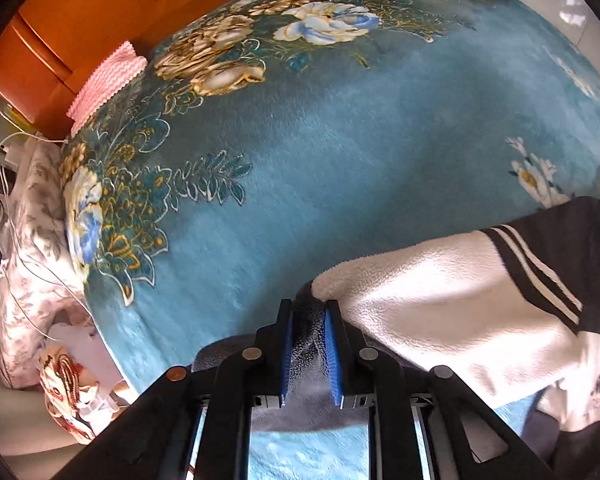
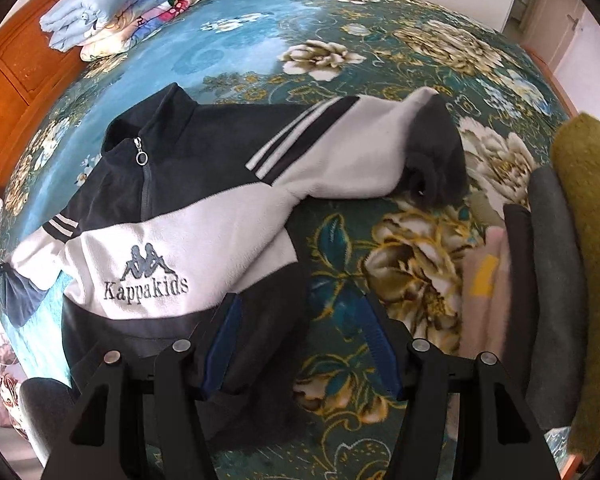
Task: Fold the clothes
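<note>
The left gripper (image 1: 308, 308) pinches the black-and-white fleece jacket's (image 2: 172, 216) dark cuff (image 1: 306, 320); the right gripper (image 2: 300, 312) hangs released over the teal floral blanket (image 2: 260, 40).

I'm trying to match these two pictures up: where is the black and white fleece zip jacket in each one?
Left wrist view: the black and white fleece zip jacket fills the lower right; its dark cuff is clamped in the left gripper.
Right wrist view: the jacket lies spread across the centre and left, logo up, its hem under the open right gripper.
Shared landmark: the teal floral plush blanket beneath it.
</note>
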`<state>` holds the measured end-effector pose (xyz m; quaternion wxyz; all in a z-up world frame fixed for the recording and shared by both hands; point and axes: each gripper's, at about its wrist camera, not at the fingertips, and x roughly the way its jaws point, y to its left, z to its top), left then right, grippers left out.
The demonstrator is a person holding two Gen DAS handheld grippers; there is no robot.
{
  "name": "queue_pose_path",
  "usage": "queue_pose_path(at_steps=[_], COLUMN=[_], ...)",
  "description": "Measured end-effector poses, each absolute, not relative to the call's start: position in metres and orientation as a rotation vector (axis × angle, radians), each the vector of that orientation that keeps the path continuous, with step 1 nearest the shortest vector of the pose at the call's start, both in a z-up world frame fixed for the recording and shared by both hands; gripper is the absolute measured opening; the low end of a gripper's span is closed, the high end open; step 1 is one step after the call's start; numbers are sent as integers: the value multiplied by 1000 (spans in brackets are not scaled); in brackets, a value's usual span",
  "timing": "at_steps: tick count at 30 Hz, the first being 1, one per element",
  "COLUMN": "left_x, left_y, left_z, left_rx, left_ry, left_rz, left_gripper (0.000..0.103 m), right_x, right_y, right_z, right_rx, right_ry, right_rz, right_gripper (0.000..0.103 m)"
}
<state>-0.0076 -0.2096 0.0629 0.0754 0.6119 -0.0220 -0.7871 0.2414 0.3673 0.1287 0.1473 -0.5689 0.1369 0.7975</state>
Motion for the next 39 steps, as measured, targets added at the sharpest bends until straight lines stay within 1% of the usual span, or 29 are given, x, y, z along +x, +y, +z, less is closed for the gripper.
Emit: queue_pose_path(at_steps=[3, 9, 11, 12, 13, 19, 22, 25, 29, 30, 31, 35, 37, 39], left_x=[6, 51, 71, 81, 92, 143, 151, 155, 160, 162, 164, 174, 180, 182], left_y=[-210, -220, -219, -217, -215, -186, -162, -128, -87, -79, -70, -42, -32, -27], left_z=[81, 131, 147, 154, 160, 178, 179, 174, 152, 145, 138, 111, 103, 108], left_rx=[1808, 1700, 1662, 1647, 1636, 1635, 1657, 1698, 1798, 1823, 1850, 1931, 1960, 1946], left_ry=[-38, 79, 129, 151, 167, 172, 200, 227, 322, 346, 372, 415, 391, 349], left_rz=[-2407, -2499, -2540, -2563, -2584, -2657, -2678, -2690, -2655, -2642, -2627, -2578, -2565, -2598], left_gripper=[30, 37, 43, 47, 49, 51, 53, 54, 55, 55, 55, 55, 55, 55], right_x=[248, 260, 267, 272, 278, 323, 345, 357, 353, 351, 348, 338, 333, 325], right_y=[368, 365, 365, 367, 367, 365, 358, 351, 344, 341, 338, 328, 324, 324], right_z=[125, 122, 118, 115, 110, 71, 49, 30, 12, 10, 10, 12, 18, 33], right_rx=[-1645, -1643, -1648, -1656, -1667, -1802, -1887, -1951, -1925, -1906, -1883, -1823, -1785, -1723], right_ry=[432, 471, 472, 477, 482, 479, 446, 360, 235, 202, 175, 78, 77, 130], right_rz=[2291, 2331, 2326, 2317, 2311, 2283, 2285, 2300, 2345, 2365, 2385, 2457, 2516, 2590], right_gripper=[62, 62, 62, 62, 62, 62, 62, 62, 62, 66, 69, 69, 67, 66])
